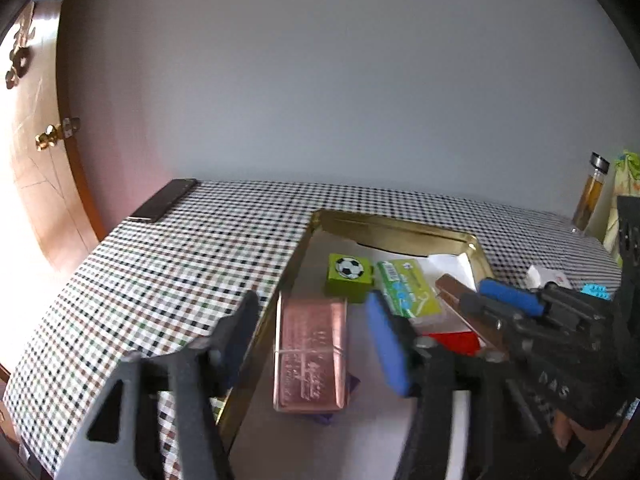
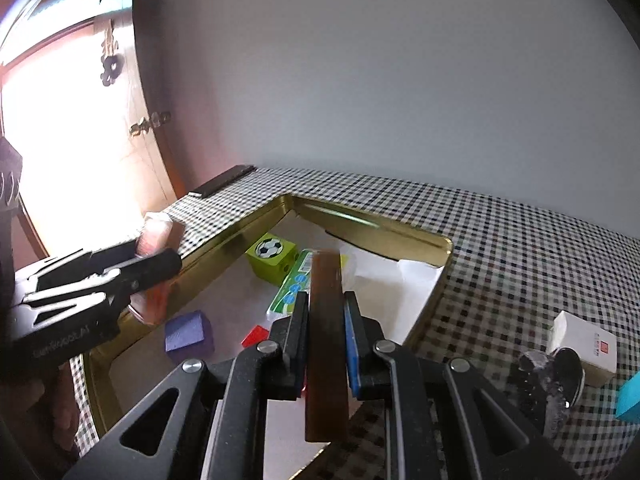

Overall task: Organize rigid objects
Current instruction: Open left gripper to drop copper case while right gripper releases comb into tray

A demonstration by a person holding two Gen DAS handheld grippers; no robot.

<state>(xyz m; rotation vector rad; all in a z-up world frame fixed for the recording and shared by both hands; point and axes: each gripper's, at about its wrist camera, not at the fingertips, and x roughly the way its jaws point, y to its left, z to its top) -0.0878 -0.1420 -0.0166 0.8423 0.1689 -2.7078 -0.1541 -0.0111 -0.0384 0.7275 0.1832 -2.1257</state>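
Right tool (image 2: 326, 320) of mine pinches a brown bar (image 2: 326, 344) over the gold tray (image 2: 430, 300); my left tool (image 1: 312, 344) stands spread above a pink box (image 1: 310, 356) lying in that tray on the desk (image 1: 160, 272).

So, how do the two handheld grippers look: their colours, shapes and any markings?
Both are matte black plastic with triangular cut-outs and silver round pivot bolts. The left gripper has dark fingers, one with a blue pad. The right gripper has flat fingers, and a blue pad shows on one. Pale lettering, too blurred to read, marks both bodies.
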